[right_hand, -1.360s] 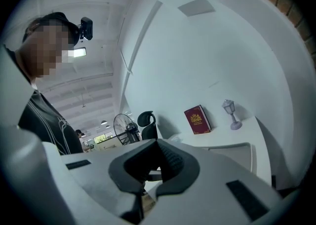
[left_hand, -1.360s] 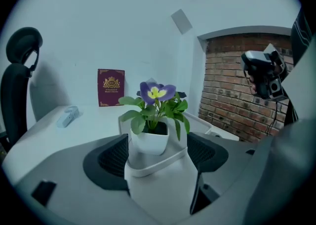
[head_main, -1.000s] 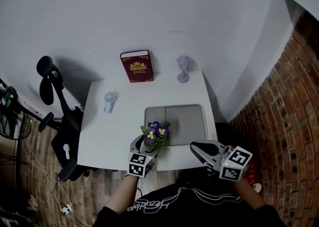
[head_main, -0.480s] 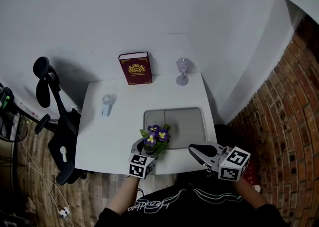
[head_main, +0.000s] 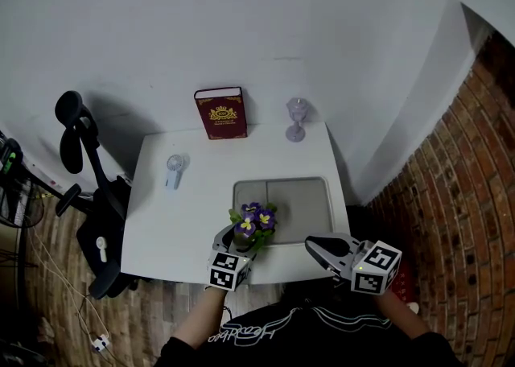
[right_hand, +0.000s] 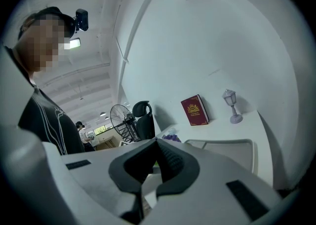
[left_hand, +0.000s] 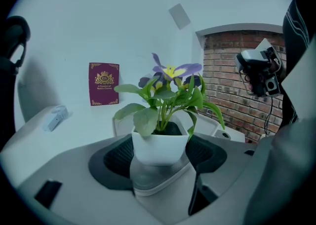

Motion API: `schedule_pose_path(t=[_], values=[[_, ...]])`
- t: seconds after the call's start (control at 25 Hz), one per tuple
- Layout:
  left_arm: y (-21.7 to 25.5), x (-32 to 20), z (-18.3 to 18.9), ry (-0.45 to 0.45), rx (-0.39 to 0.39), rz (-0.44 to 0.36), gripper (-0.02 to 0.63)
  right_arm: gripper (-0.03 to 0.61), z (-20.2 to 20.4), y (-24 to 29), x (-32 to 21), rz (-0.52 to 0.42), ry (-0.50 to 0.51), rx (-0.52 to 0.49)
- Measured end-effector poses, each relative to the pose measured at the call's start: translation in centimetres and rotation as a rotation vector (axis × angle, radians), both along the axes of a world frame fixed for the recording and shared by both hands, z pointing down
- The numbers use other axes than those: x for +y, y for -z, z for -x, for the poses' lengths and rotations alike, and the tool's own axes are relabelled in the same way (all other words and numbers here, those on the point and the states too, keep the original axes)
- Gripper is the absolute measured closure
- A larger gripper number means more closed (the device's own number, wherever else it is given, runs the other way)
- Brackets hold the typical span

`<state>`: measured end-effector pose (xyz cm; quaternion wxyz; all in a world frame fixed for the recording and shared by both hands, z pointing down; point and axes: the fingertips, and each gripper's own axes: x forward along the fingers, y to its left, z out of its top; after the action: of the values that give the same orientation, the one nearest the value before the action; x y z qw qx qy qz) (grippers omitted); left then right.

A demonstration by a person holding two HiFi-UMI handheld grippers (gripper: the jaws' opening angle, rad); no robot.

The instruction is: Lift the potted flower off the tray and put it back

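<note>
A potted flower [head_main: 253, 224] with purple and yellow blooms in a white square pot [left_hand: 160, 145] sits over the front left corner of the grey tray [head_main: 298, 200]. My left gripper [head_main: 240, 238] reaches in from the table's near edge. Its black pads lie against both sides of the pot [left_hand: 160, 152]. The pot's base is hidden, so I cannot tell whether it rests on the tray. My right gripper [head_main: 314, 243] hovers at the near right edge beside the tray. Its pads meet at the tips with nothing between them [right_hand: 157, 142].
On the white table [head_main: 193, 212], a dark red book [head_main: 220, 113] stands at the back against the wall. A small lilac lamp [head_main: 296, 119] is to its right, and a small white fan [head_main: 175, 171] lies at the left. An office chair [head_main: 88, 172] stands left of the table, a brick wall [head_main: 451, 196] right.
Both grippers and the flower keep their places; only the head view has shifted slightly.
</note>
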<state>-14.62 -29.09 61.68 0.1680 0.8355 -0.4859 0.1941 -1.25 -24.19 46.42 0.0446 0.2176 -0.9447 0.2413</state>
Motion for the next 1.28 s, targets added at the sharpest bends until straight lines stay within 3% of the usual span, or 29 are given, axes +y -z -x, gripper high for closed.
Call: schedule_pose_path(t=[0.64,0.8,1.04,1.28], values=[[7.6,1.5,0.1,0.033,0.096,-0.07,0.268,0.578,0.1,0.8,1.7,-0.011,-0.027,-0.031],[10.6,3.3,0.2,0.023,0.153,-0.089,0.268,0.578,0.4,1.0,3.0,-0.012,-0.033,-0.036],[14.5,6.8,0.3,-0.021,0.154,-0.15,0.268,0.578,1.4,1.1,5.3,-0.021,-0.027,-0.049],[16.1,10.2,0.7,-0.028,0.163,-0.163,0.268,0.578,2.4,1.2,7.9,-0.029,-0.014,-0.07]])
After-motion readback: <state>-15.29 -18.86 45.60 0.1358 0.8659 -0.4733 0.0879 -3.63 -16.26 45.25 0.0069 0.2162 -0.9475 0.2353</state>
